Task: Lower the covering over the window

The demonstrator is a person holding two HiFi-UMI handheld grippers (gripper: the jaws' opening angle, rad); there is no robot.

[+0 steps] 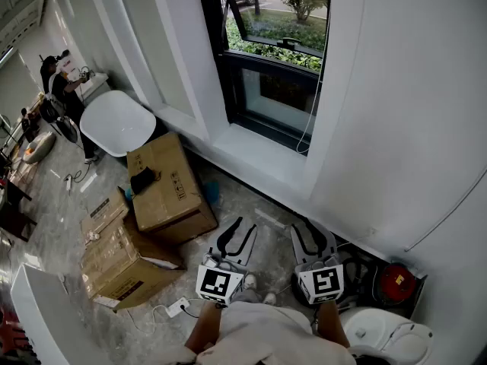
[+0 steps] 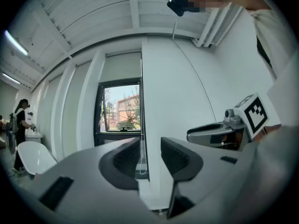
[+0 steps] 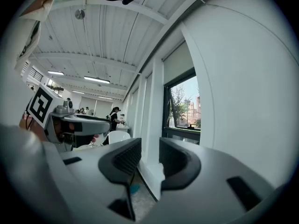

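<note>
Facing one window, one cord, two hand-held grippers, jaws apart

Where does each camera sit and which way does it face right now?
Head view: person's head, steeply down at the window and cardboard boxes; left gripper, right gripper, forearms show.
Left gripper view: on that gripper, facing the window over open jaws; right gripper at right.
Right gripper view: on that gripper, along the wall past the window; left gripper at left.
Shared: all see the window.
</note>
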